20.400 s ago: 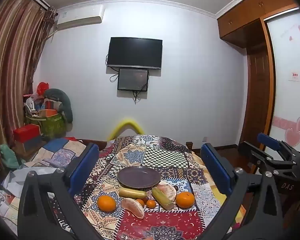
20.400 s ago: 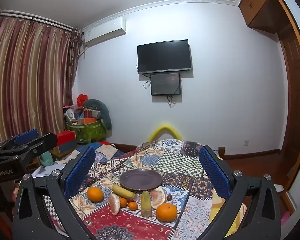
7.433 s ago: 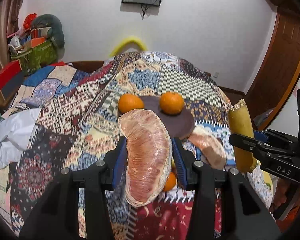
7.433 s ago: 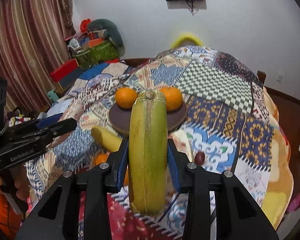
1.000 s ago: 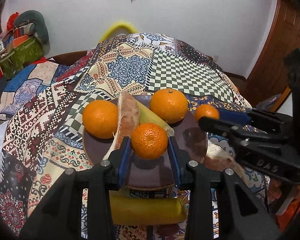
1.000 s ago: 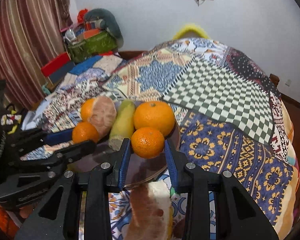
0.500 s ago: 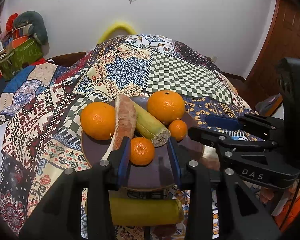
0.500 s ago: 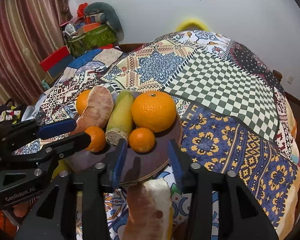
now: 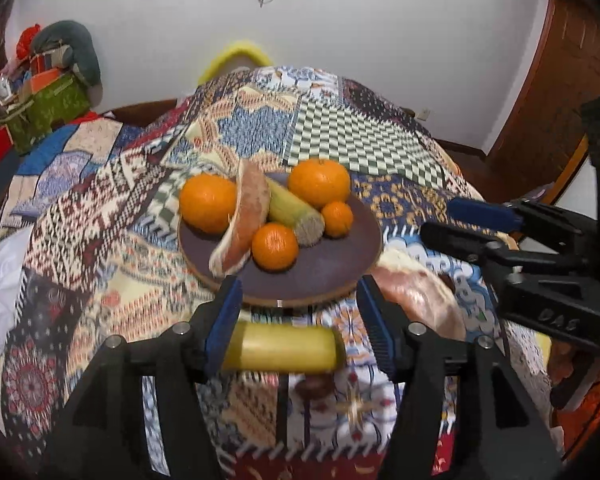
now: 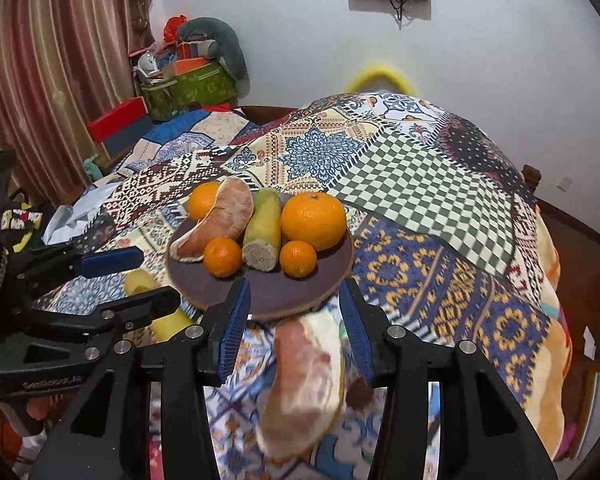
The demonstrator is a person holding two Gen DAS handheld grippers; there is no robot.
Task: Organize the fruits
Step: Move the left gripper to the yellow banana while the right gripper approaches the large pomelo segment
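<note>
The plate (image 9: 340,272) on the quilt (image 9: 100,200) holds two oranges, two mandarins, a pomelo wedge (image 9: 244,220) and a cane piece. At its 6 o'clock the left gripper (image 9: 300,312) is opening, empty. The right gripper (image 10: 294,312) at 5 o'clock stands apart, empty.

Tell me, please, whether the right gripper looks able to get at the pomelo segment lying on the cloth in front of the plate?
Probably yes. The pomelo segment lies lengthwise right below the right gripper, whose jaws stand open and empty, with nothing over it. The plate sits just beyond its far end.
</note>
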